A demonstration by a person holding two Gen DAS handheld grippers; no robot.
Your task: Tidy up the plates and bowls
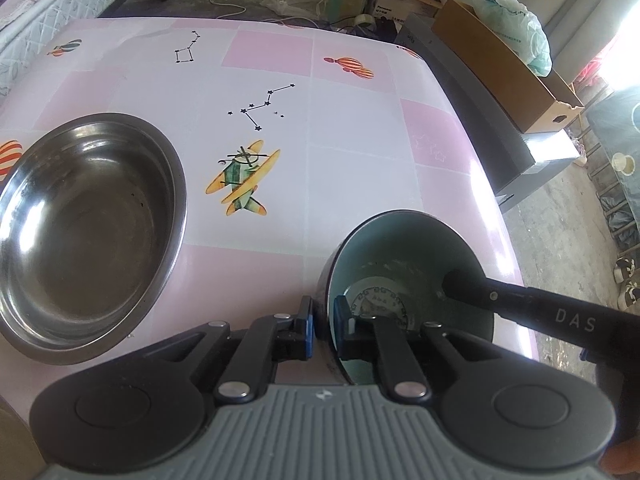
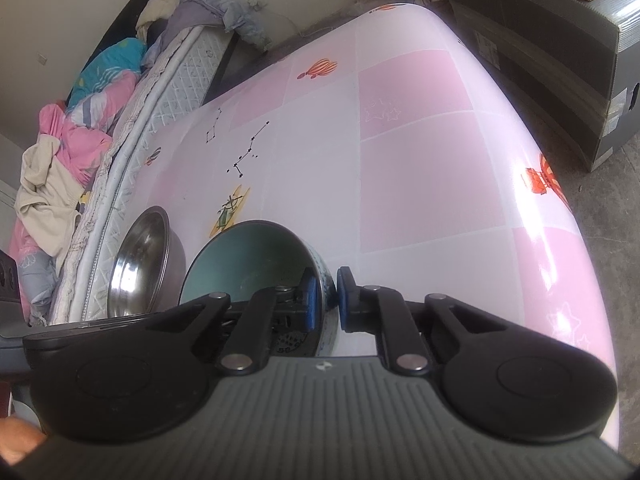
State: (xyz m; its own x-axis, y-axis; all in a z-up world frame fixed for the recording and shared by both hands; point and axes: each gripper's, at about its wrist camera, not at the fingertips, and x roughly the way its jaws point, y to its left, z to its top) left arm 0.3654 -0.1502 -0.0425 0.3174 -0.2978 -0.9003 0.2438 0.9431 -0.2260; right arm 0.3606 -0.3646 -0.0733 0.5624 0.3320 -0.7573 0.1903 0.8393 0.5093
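A teal bowl [image 1: 400,248] with a patterned outside stands near the front right of the pink chequered table [image 1: 360,120]. My left gripper [image 1: 323,328] is shut on its left rim, one blue pad inside and one outside. My right gripper [image 2: 325,300] is shut on the opposite wall of the same teal bowl [image 2: 248,252]. One of its black fingers [image 1: 460,280] reaches into the bowl from the right in the left wrist view. An empty steel bowl [image 1: 92,216] sits to the left, apart from the teal one, and shows beside it as the steel bowl [image 2: 136,256] in the right wrist view.
A mattress [image 2: 172,76] with piled bedding runs along the table's left side. Right of the table stands a long grey carton [image 1: 532,160] with an open cardboard box [image 1: 500,64] on top. The table edge [image 1: 508,240] drops to bare floor close to the teal bowl.
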